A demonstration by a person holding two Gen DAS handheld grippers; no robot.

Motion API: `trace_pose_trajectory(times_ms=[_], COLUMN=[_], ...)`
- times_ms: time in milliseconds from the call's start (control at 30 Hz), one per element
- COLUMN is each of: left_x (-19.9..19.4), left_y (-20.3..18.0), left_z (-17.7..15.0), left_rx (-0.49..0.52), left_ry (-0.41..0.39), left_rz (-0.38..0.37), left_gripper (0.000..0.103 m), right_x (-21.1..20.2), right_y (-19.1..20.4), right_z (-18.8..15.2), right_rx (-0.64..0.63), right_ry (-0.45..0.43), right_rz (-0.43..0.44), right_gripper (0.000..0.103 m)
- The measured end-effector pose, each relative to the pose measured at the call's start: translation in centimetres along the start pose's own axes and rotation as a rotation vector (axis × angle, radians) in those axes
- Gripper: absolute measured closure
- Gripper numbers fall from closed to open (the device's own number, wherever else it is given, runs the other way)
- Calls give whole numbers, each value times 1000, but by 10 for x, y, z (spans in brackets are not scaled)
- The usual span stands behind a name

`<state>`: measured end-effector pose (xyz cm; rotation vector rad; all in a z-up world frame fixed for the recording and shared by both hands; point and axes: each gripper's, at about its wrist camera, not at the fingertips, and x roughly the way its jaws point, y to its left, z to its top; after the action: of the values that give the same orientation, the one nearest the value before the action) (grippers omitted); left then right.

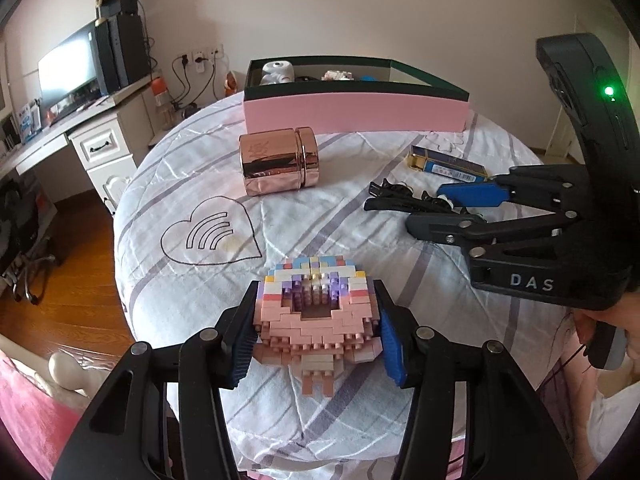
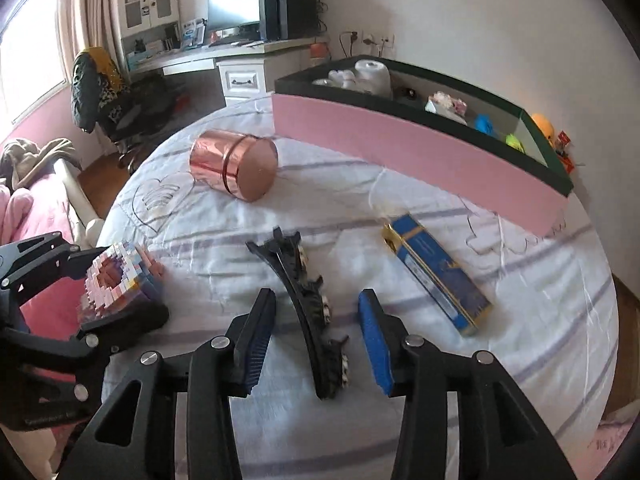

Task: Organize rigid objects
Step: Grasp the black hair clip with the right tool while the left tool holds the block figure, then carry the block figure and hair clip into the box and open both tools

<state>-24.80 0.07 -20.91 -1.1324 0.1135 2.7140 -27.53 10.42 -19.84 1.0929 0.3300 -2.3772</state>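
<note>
2 grippers work over a round table (image 1: 192, 184) draped in a white, lilac-striped cloth. The left gripper (image 1: 318, 342) has its blue pads pressed against both sides of a brick-built donut (image 1: 316, 312) — pink studded body, pastel rainbow bands, hollow centre — at the table's near edge. The right gripper (image 2: 316, 340) stands with fingers apart, straddling a long black hair clip (image 2: 308, 312) with pale trim. Farther back lie a rose-gold canister (image 2: 234, 164) on its side, a blue carton (image 2: 436, 276) and a pink-walled box (image 2: 400, 152) of small items.
</note>
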Motion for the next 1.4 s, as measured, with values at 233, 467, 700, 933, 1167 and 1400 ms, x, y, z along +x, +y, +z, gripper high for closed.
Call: trace_pose_trajectory(times_ms=[233,467,700,933,1167,1400], left_x=[4,-2,-20,-46,-68,-74], left_y=[-4,-11,-12,-19,-25,-32], left_z=[10,24,41,64,98,146], left_rx=[-7,9,4,22,54,97], left_ry=[-18,-42,-96,-177,-253,-317], left_rz=[21,27,49,77,85,79], left_gripper=[51,51,51,51,51,51], right_x=[-2,-18,-50,-79,-104,-121], right_y=[-5,-18,-33,-43,-57,-78], right_z=[-1,-5,2,13,32,61], right_rx=[19,88,138,149,144,128], right_ry=[-22,-58,-131,-193,-252,-304], right_rz=[28,40,34,8,-22,-50], right_gripper=[85,85,85,85,85,85])
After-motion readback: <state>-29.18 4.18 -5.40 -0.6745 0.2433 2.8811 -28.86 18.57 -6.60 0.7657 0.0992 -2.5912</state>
